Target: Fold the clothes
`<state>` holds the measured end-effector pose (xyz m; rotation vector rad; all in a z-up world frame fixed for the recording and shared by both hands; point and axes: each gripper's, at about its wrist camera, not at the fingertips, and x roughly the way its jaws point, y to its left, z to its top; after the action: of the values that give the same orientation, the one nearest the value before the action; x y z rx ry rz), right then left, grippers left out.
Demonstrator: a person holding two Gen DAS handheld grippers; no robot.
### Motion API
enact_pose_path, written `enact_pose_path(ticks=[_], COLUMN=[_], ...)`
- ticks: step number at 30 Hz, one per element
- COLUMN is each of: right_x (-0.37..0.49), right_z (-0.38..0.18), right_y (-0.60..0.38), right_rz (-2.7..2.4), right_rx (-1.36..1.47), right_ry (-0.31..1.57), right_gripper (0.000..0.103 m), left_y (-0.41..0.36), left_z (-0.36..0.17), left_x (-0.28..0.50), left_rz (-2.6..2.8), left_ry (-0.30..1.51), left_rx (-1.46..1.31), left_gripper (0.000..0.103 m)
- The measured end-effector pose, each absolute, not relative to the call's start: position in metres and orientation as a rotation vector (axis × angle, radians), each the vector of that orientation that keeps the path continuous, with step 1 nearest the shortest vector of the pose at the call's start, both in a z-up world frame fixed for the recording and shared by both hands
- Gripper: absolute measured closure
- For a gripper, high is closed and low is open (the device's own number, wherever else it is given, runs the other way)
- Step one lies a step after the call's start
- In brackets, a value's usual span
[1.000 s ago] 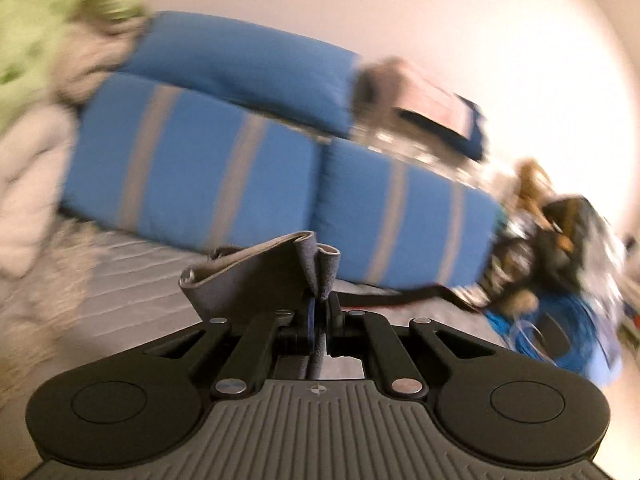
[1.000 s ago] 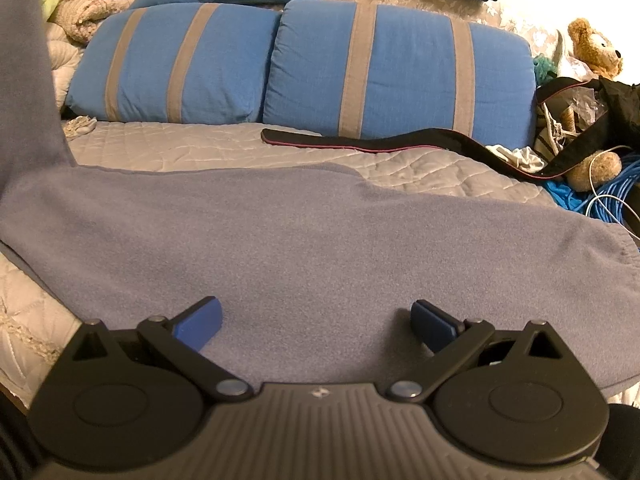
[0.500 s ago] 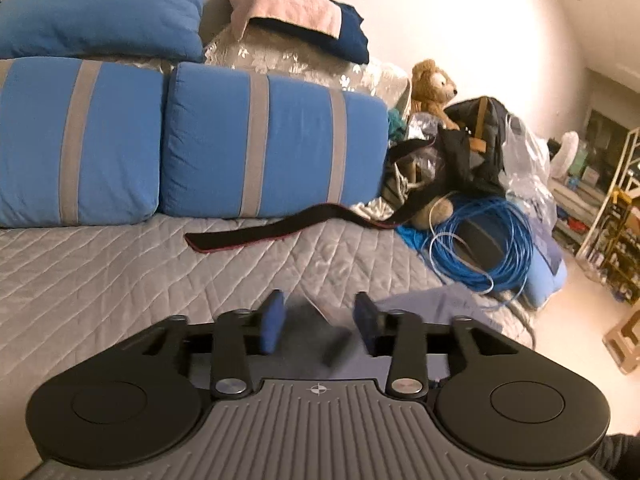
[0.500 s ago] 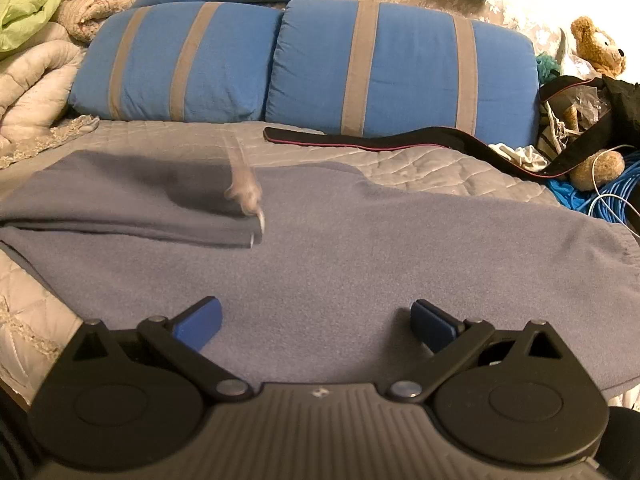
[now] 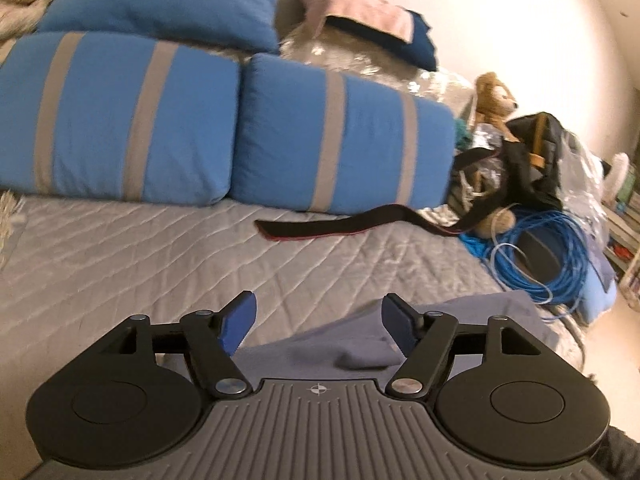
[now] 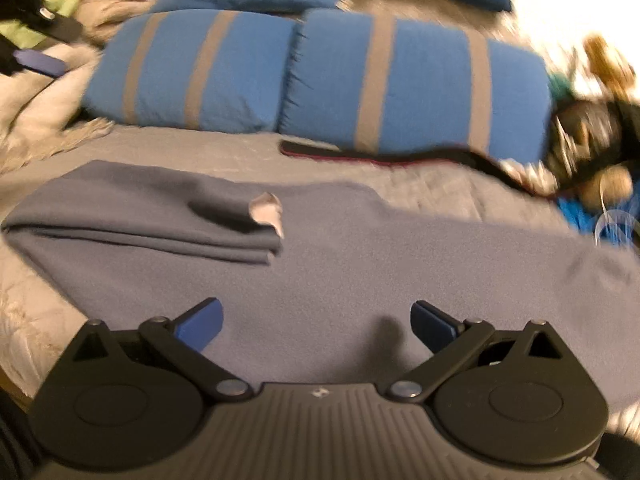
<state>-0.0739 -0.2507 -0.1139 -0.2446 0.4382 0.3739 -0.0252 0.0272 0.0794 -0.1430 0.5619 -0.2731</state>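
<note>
While the left gripper [image 5: 318, 320] is opening, its blue pads [image 5: 236, 322] are seen apart over a raised fold of the grey-blue garment [image 6: 360, 264], with nothing clamped between them. At the bottom of the right wrist view, the right gripper [image 6: 316, 320] is held wide apart and empty above the same garment, which is spread across the quilted bedspread [image 5: 132, 256]; its left part is folded over, a white label [image 6: 266, 210] turned up. Striped blue pillows [image 6: 412, 80] are seen behind.
</note>
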Motion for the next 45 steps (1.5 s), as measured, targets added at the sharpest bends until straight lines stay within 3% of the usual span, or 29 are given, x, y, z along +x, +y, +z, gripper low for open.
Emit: enact_pose_path(ticks=[6, 13, 24, 27, 29, 33, 37, 45], right_x=[-0.093, -0.081, -0.078, -0.07, -0.066, -0.068, -0.074, -0.101], right_z=[-0.11, -0.11, -0.134, -0.136, -0.138, -0.127, -0.078, -0.06], right_y=[-0.208, -0.174, -0.154, -0.15, -0.15, -0.153, -0.154, -0.169], right_rz=[0.451, 0.541, 0.632, 0.655, 0.68, 0.657, 0.546, 0.729], right_rx=[-0.749, -1.162, -1.512, -1.515, -1.517, -1.534, -1.441, -1.501], right_ry=[0.226, 0.143, 0.106, 0.162, 0.202, 0.125, -0.007, 0.122], right_gripper=[0.005, 0.033, 0.042, 0.064, 0.097, 0.098, 0.099, 0.099], left_y=[0.064, 0.092, 0.102, 0.1, 0.1, 0.099, 0.101, 0.104], left_z=[0.037, 0.04, 0.04, 0.041, 0.04, 0.04, 0.04, 0.04], left_x=[-0.023, -0.026, -0.03, -0.029, -0.029, -0.03, -0.03, -0.029], left_rz=[-0.18, -0.108, -0.106, -0.122, -0.126, -0.133, -0.131, -0.116], left_ry=[0.542, 0.492, 0.476, 0.474, 0.472, 0.47, 0.47, 0.479], left_rx=[-0.264, -0.369, -0.436, -0.44, -0.442, -0.447, -0.451, -0.478], left_gripper=[0.035, 0.034, 0.034, 0.034, 0.034, 0.034, 0.034, 0.034])
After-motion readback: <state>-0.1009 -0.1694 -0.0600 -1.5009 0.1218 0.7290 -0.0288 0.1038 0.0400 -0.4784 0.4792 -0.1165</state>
